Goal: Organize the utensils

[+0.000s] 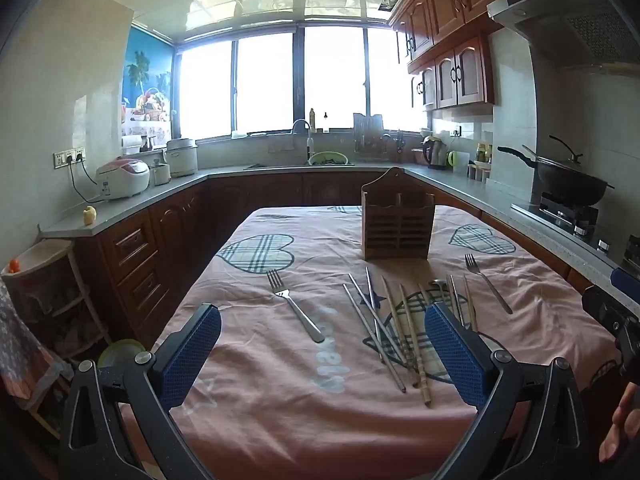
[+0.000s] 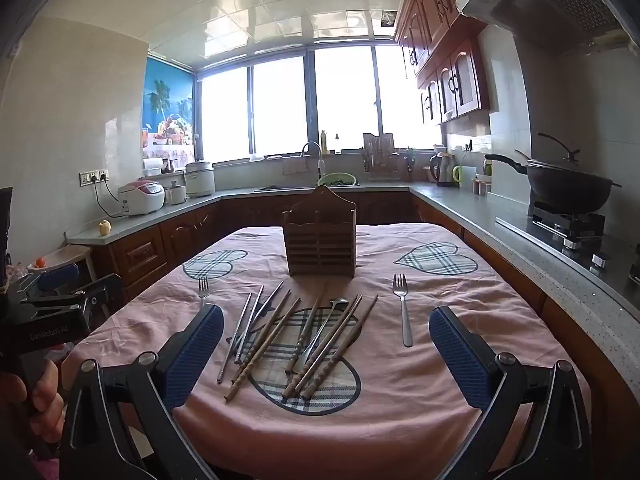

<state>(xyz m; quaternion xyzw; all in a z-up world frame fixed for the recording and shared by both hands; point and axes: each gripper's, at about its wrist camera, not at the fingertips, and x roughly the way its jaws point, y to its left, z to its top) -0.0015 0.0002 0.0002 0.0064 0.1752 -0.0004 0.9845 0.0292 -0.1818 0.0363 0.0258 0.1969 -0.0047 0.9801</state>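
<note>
Both claws hang above the near edge of the desk, each spread wide with nothing between its blue pads. The left claw (image 1: pixel 322 354) looks over a fork (image 1: pixel 295 306) that lies on the pink cloth (image 1: pixel 280 408) just ahead of its gap, tines toward the far edge. To that fork's right, the metal chopsticks (image 1: pixel 374 330) and wooden chopsticks (image 1: pixel 408 344) fan out in a loose pile, their near ends close beside the left claw's right-hand pad. The right claw (image 2: pixel 326 352) has the pile straight ahead of its gap: metal chopsticks (image 2: pixel 240 330) on the left, wooden chopsticks (image 2: pixel 266 346) crossing them, a spoon (image 2: pixel 320 334) among more wooden sticks in the middle. A second fork (image 2: pixel 403 308) lies apart from the pile, toward the right edge, just ahead of the right-hand pad. The wooden holder (image 2: pixel 320 236) stands upright at the far edge of the desk, beyond the pile.
</note>
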